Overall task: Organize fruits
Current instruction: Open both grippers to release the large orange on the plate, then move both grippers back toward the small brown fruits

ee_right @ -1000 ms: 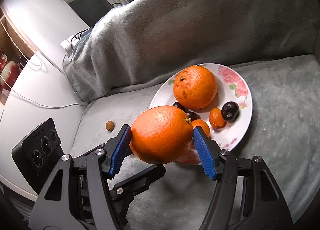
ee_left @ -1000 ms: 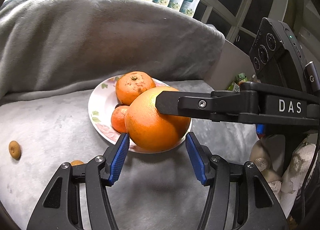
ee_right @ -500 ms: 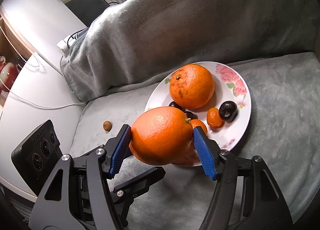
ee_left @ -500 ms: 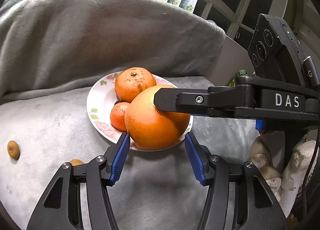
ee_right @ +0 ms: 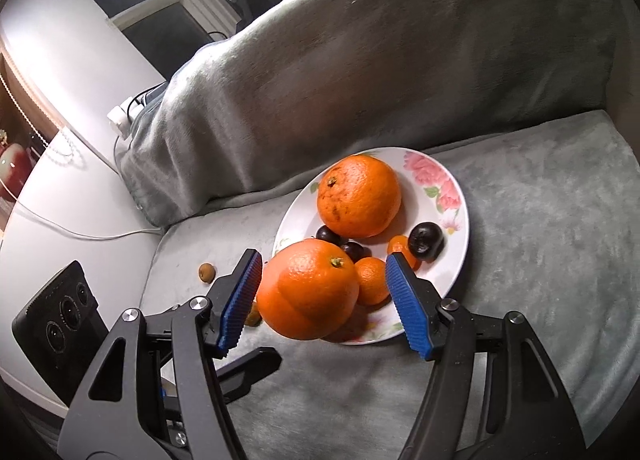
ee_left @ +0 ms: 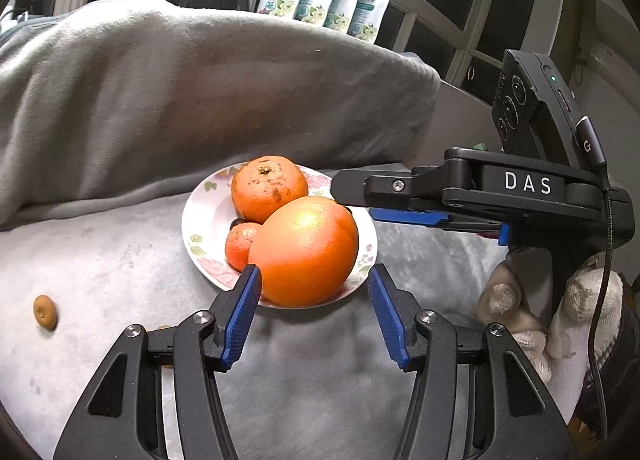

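Claw of the right hand (ee_right: pixel 324 258): the blue ribbed pads stand apart on either side of the large smooth orange fruit (ee_right: pixel 308 296). A clear gap shows between the fruit and the right-hand pad. The left-hand pad lies close against the fruit's side, and contact there cannot be judged. Seen from the left wrist, the black fingers of this claw run level above and behind the fruit, with no grip on it.

Position of the fruit: it sits at the near rim of the round white plate with pink floral print (ee_right: pixel 464 211), partly overhanging the edge. Whether it is fully settled there cannot be told.

Other contents of the plate: a second large orange with a speckled rind (ee_right: pixel 358 195) at the far side, a small mandarin (ee_right: pixel 372 280) touching the smooth orange, and several dark round plums (ee_right: pixel 426 240) between them.

Claw of the left hand (ee_left: pixel 315 272): moderately wide and empty, its pad tips just short of the plate's near rim.

Surroundings: the plate rests on a grey plush seat cushion (ee_right: pixel 540 219), backed by a draped grey fleece blanket (ee_right: pixel 360 59). A small brown oval fruit (ee_left: pixel 45 311) lies on the cushion, well apart from the plate. A hand in a white knit glove (ee_left: pixel 520 312) holds the right claw's handle.
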Demonstrator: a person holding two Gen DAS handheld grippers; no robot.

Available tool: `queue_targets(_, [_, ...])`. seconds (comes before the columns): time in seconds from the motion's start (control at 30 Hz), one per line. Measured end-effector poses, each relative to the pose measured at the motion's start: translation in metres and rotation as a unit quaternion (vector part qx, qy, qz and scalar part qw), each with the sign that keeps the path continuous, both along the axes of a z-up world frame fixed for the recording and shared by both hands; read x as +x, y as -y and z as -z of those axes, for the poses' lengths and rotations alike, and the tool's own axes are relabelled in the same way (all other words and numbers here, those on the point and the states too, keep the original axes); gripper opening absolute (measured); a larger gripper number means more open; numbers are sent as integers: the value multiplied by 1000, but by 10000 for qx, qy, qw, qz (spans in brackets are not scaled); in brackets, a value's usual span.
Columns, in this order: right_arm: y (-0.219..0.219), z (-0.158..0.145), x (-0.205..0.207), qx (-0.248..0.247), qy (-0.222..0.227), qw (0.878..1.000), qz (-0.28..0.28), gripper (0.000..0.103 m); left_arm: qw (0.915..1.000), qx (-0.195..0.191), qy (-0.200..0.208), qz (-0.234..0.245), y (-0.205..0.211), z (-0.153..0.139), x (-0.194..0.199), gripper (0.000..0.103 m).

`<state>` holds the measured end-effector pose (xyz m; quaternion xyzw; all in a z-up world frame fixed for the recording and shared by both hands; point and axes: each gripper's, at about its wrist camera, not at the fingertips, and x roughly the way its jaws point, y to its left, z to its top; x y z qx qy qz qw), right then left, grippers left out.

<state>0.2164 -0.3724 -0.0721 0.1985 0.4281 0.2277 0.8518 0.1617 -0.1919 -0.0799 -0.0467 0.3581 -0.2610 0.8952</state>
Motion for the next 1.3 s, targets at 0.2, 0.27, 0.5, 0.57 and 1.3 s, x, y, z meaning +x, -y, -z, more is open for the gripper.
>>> queue_targets(0.2, [8,0,-5,31,59,9998,167,81,10000,55,53,-55,-3,-4,-5,55])
queue_targets(0.27, [10,-1,-6,25,86,9998,203,83,9999,79,77,-73,-6,-5,-8,59])
queue_targets(0.5, [12,-5,-13,-194,220,9990,324,86,9997,69,133,-183,-15,-8,-15,72])
queue_targets(0.57, [11,-6,-16,-297,263,9987,304,86,9996,88,160,-192,-16,-9,-17,72])
queue_targets(1.3, [-40,-7,-52,-995,690,9925,-192,86,9978,215,317,-549,-59,-14,-29,72])
